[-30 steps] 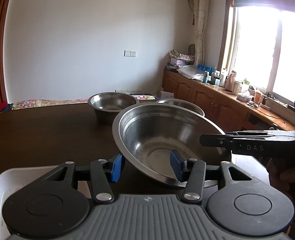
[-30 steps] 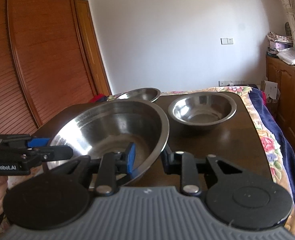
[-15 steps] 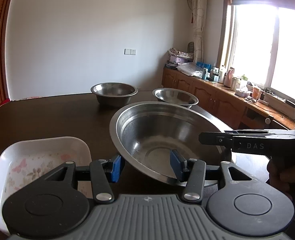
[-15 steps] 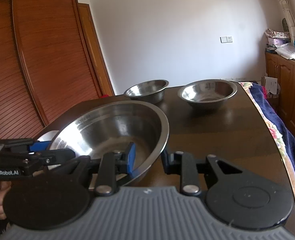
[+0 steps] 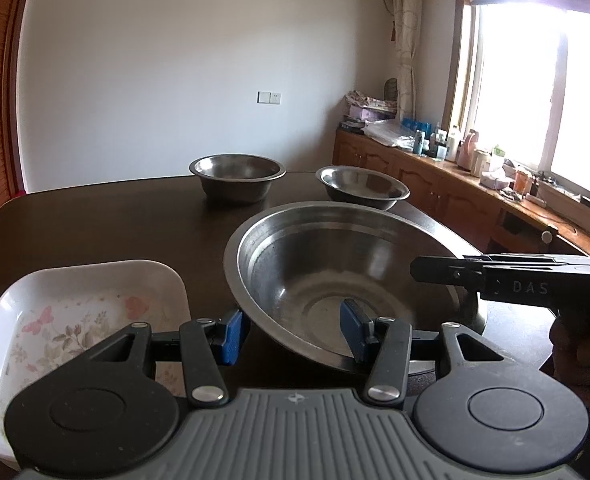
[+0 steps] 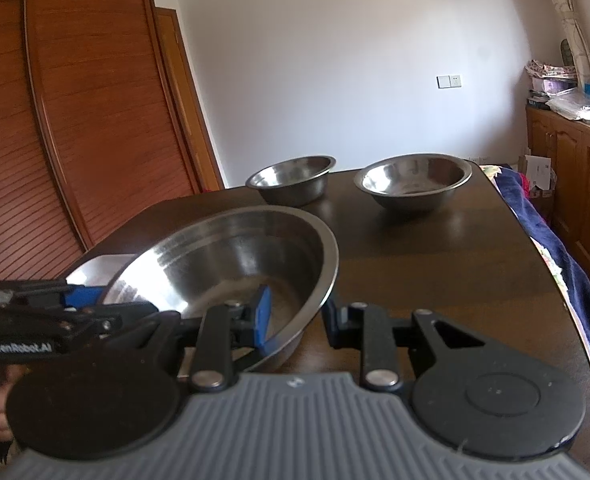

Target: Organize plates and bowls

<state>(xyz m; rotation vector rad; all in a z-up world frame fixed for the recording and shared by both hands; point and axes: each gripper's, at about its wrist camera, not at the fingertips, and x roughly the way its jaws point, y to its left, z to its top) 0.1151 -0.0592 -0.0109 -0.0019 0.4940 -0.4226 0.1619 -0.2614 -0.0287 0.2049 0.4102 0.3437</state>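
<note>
A large steel basin [image 5: 335, 264] is held tilted over the near part of the dark table. My left gripper [image 5: 293, 334] straddles its near rim, one blue pad inside and one outside. My right gripper [image 6: 297, 320] grips the opposite rim [image 6: 327, 280] the same way. The right gripper also shows in the left wrist view [image 5: 507, 278], and the left gripper in the right wrist view [image 6: 71, 312]. Two smaller steel bowls [image 5: 237, 176] [image 5: 363, 188] stand apart at the table's far end. A white square floral plate [image 5: 75, 312] lies at the near left.
The dark wooden table [image 6: 435, 264] ends at a rounded edge on the right, with a blue blanket [image 6: 575, 280] beyond. A wooden wardrobe [image 6: 75, 120] stands left. A counter [image 5: 475, 192] with bottles runs under the window.
Both grippers have drawn back and lowered with the basin. The two small bowls now look farther away, and the white plate has come into view at the near left.
</note>
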